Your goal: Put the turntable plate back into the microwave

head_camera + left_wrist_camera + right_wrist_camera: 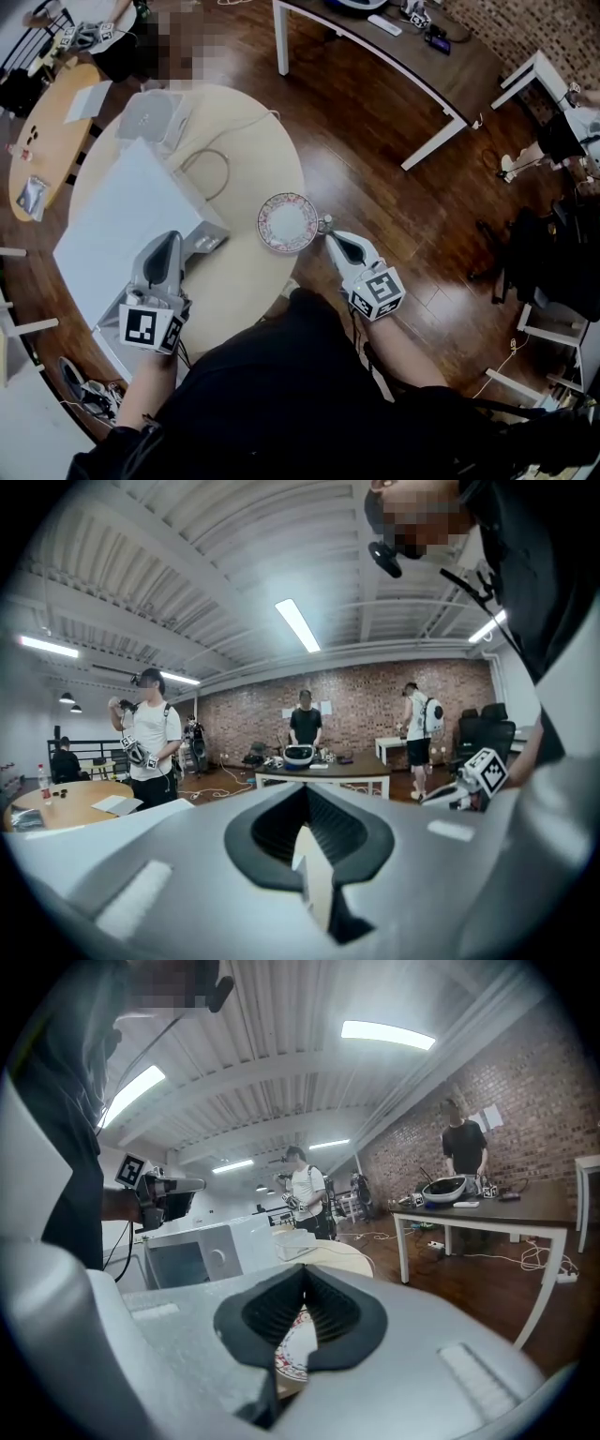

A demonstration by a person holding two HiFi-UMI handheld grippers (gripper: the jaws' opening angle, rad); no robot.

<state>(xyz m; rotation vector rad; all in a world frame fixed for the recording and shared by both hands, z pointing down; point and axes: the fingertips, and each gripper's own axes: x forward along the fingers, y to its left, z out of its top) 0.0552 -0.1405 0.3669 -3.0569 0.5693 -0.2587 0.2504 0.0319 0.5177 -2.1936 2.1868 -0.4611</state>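
1. Lowest in the head view, the person's dark top [281,394] is filling the bottom edge, both arms reaching up-frame.
2. The left gripper [171,242] is hovering over the near top of the white microwave [112,216], jaws pressed together, nothing in them.
3. The right gripper [328,228] is showing its jaws closed tip to tip as well. The tip is sitting just beside the right rim of the turntable plate [287,223]; I can't tell whether it is nipping that rim.
4. That plate, red-patterned round its edge, is showing at frame centre over the round table [272,141], just right of the microwave's front corner and outside the oven.
5. Beyond it a looped cable [214,173] and a white box [150,114] are crowding the tabletop.
6. Farther off, a wooden table [52,141] is sitting upper left, a dark desk [403,56] upper right, and black chairs [553,253] at the right edge.
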